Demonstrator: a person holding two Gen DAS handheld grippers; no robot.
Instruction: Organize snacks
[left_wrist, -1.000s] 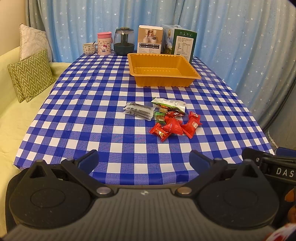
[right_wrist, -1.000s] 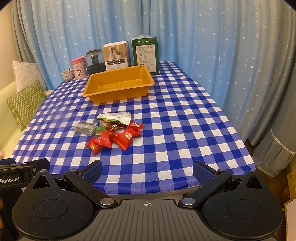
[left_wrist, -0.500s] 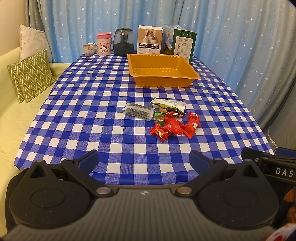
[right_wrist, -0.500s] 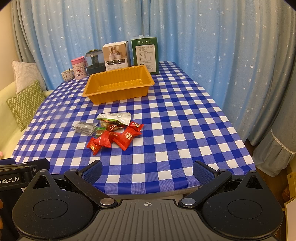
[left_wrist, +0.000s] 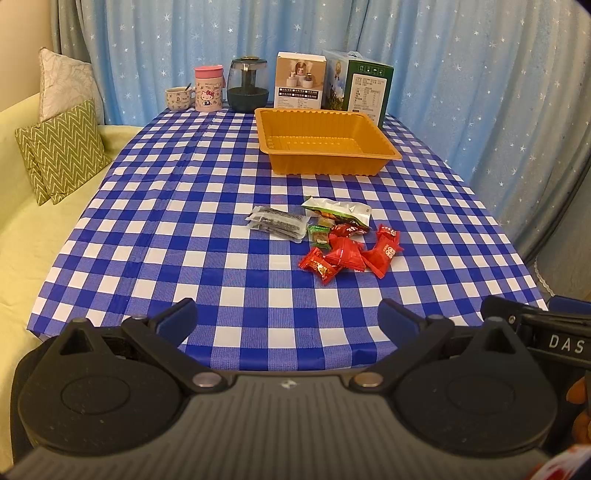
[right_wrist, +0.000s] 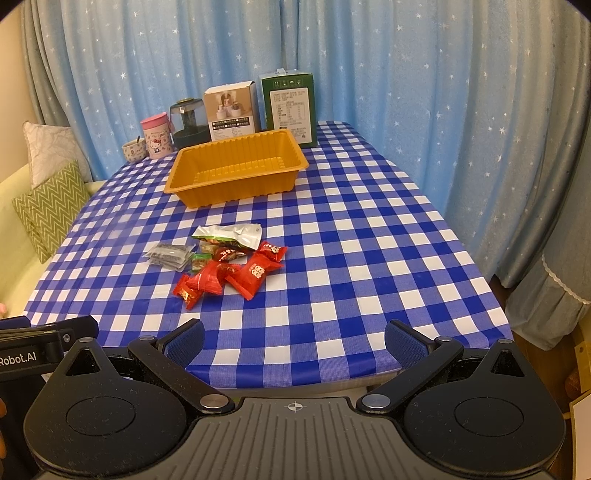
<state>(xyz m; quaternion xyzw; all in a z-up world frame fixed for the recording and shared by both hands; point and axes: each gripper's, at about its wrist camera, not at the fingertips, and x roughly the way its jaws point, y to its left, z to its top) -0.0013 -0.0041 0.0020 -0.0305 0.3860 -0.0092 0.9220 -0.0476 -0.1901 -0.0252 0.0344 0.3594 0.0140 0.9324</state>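
Hovering at the bottom of each frame, left gripper (left_wrist: 286, 319) and right gripper (right_wrist: 293, 339) have jaws spread, holding nothing; snacks (left_wrist: 332, 236) lie mid-frame, below the tray (left_wrist: 325, 146)

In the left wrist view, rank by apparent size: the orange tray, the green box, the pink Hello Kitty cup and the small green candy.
1. orange tray
2. green box
3. pink Hello Kitty cup
4. small green candy

The candy lies nearer the camera than the cup, yet looks smaller.
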